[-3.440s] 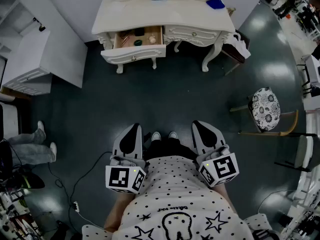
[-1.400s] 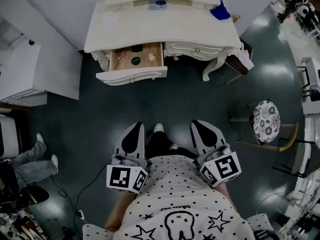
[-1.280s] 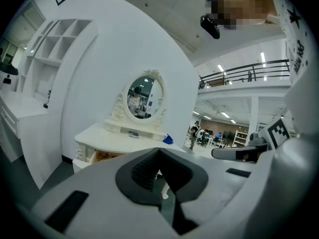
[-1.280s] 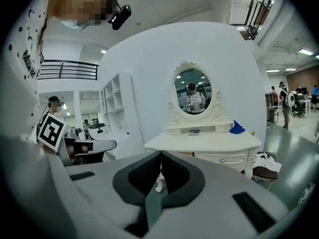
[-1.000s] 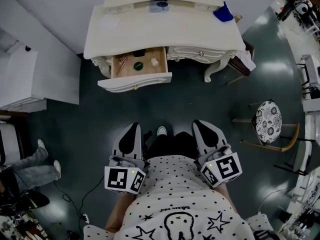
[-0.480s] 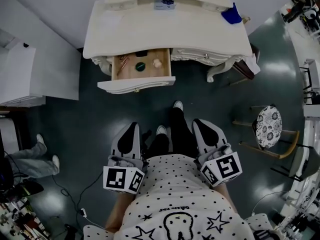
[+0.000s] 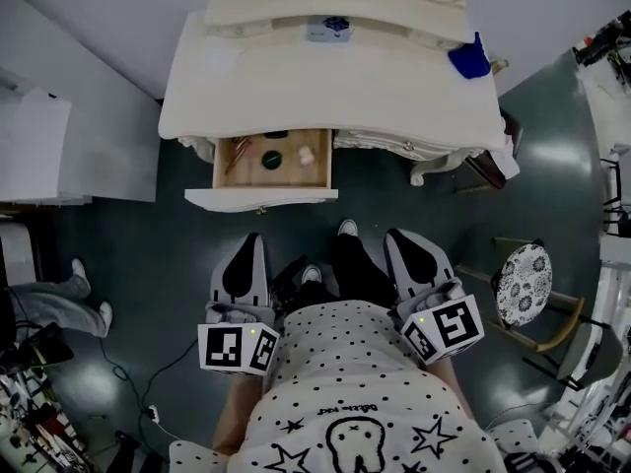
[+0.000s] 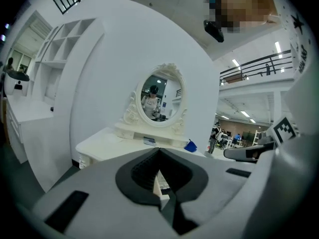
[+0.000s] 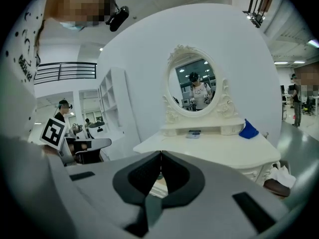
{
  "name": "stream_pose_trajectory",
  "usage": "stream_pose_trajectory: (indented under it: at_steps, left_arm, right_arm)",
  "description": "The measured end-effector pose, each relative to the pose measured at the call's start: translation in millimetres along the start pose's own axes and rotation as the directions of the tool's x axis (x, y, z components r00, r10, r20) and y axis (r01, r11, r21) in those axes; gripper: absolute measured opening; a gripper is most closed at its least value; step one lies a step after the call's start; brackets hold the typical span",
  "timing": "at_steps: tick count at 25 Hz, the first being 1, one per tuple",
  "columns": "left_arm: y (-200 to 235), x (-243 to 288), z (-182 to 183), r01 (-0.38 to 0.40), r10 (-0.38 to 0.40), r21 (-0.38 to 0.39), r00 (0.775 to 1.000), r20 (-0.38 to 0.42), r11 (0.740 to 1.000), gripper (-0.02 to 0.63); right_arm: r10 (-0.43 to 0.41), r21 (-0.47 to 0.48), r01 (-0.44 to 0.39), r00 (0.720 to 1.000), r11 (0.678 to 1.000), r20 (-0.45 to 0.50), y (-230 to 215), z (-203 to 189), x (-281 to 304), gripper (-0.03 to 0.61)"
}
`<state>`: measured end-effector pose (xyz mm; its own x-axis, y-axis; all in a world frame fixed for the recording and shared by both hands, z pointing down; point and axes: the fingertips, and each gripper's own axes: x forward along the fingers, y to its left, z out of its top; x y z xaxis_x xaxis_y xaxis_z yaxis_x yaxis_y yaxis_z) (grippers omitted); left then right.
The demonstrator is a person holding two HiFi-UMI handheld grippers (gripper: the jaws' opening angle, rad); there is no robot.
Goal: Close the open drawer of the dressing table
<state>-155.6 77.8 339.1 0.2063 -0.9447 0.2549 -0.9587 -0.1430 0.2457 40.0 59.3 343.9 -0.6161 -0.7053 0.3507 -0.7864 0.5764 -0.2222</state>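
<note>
The drawer (image 7: pixel 273 164) stands open on the left side of the dressing table (image 7: pixel 335 82), pulled out toward the person, its white front panel nearest them. Its wooden inside holds a small dark round thing (image 7: pixel 273 160), a pale lump (image 7: pixel 307 155) and some thin pinkish sticks (image 7: pixel 239 153). The matching drawer to its right is shut.

On the pale worktop, a small box (image 7: pixel 328 30) lies near the back, below the oval mirror (image 8: pixel 158 97), and a blue cloth (image 7: pixel 469 60) sits at the back right corner.

The left gripper (image 7: pixel 250 240) points at the drawer front from just short of it, not touching. Its jaws are closed together with nothing between them, as the left gripper view shows. The right gripper (image 7: pixel 396 236) is held level with it, aimed at the right half of the table, and its jaws are likewise closed and empty. The person's shoes (image 7: pixel 347 228) show between the two grippers on the dark floor (image 7: pixel 148 254).

A stool with a patterned seat (image 7: pixel 523 282) stands well off to the right, and another person's legs (image 7: pixel 59 299) appear at the far left edge.
</note>
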Motion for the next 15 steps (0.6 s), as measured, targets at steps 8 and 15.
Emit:
stream_pose_trajectory:
  at_steps: [8,15]
  left_arm:
    - [23.7,52.2,35.4,-0.177,0.173,0.047,0.982,0.078,0.983,0.012]
    - [29.7,70.1,44.3,-0.275,0.268,0.063,0.958,0.102,0.959,0.012]
  right_arm:
    - [0.022,-0.014,-0.022,1.0,1.0,0.002,-71.6,24.8,21.7,0.009]
    - [0.041,-0.002,-0.041,0.999,0.999,-0.01,-112.2,29.1,30.0,0.009]
